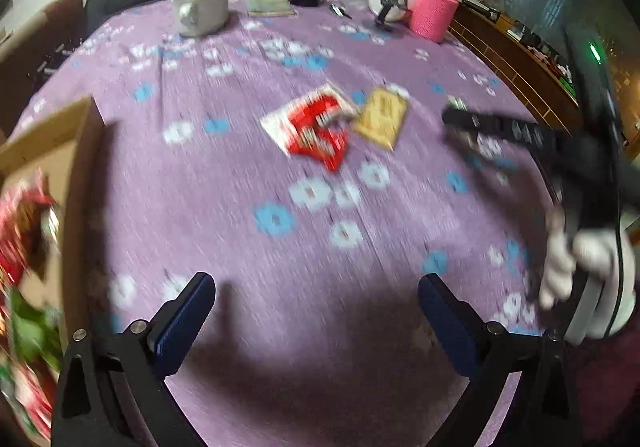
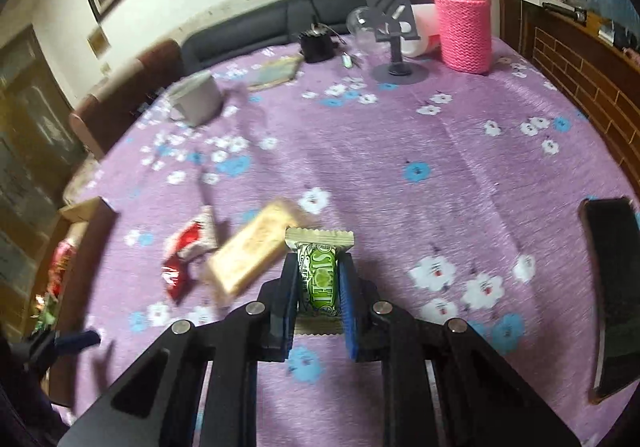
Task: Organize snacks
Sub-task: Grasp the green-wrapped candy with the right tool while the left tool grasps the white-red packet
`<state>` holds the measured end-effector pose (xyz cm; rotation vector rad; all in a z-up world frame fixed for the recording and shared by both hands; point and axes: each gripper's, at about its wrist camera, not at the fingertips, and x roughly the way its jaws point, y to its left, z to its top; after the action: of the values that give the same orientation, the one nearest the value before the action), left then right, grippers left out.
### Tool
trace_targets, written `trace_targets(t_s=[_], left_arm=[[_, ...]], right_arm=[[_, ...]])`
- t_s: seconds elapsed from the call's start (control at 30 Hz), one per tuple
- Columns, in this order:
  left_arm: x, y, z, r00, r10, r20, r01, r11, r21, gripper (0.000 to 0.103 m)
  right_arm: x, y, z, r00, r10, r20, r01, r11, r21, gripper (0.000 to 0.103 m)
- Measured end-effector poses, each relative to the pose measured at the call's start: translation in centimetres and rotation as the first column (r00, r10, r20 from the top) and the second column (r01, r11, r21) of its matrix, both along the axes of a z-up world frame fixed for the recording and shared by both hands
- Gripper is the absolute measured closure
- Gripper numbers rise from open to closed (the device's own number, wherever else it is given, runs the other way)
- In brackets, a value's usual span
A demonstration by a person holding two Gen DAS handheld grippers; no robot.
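We see a purple flowered tablecloth (image 2: 400, 167), a cardboard box (image 1: 60, 151) of snacks at its left edge, our left gripper (image 1: 316, 311) spread wide and empty, our right gripper (image 2: 318, 279) clenched on a green snack packet (image 2: 320, 279), raised above the cloth beside a yellow packet (image 2: 248, 251) and red packet (image 2: 188, 251)

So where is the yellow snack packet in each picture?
Left wrist view: the yellow snack packet lies right of centre on the tablecloth, touching the red-and-white packet.
Right wrist view: the same packet lies left of centre, beside the right gripper, which clamps a green snack.
Shared landmark: the pink knitted bottle at the far edge.
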<state>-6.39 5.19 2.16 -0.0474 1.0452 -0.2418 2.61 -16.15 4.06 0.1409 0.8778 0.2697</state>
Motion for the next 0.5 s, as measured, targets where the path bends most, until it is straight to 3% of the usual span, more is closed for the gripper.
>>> trace_targets(t_s=[0.17,0.33,0.5], left_arm=[[4.2,-0.3,1.9,0.999,-0.027,0.045,0.026,1.0,0.015,0.001],[9.0,-1.5,1.8,0.997,-0.055,0.048,0.054,0.999,0.002,0.001],[13.1,-3.4,0.4,0.994,-0.094,0.054,0.085,0.987,0.138,0.001]], right_arm=[[-0.1,-1.5,-0.5,1.0,-0.026,0.0,0.026,0.993,0.112,0.085],[0.5,-3.3,-1.6,0.997,-0.052,-0.053,0.061,0.982,0.181,0.085],[0.9,-4.1,-1.8,0.996,-0.061,-0.065,0.074,0.975,0.21,0.085]])
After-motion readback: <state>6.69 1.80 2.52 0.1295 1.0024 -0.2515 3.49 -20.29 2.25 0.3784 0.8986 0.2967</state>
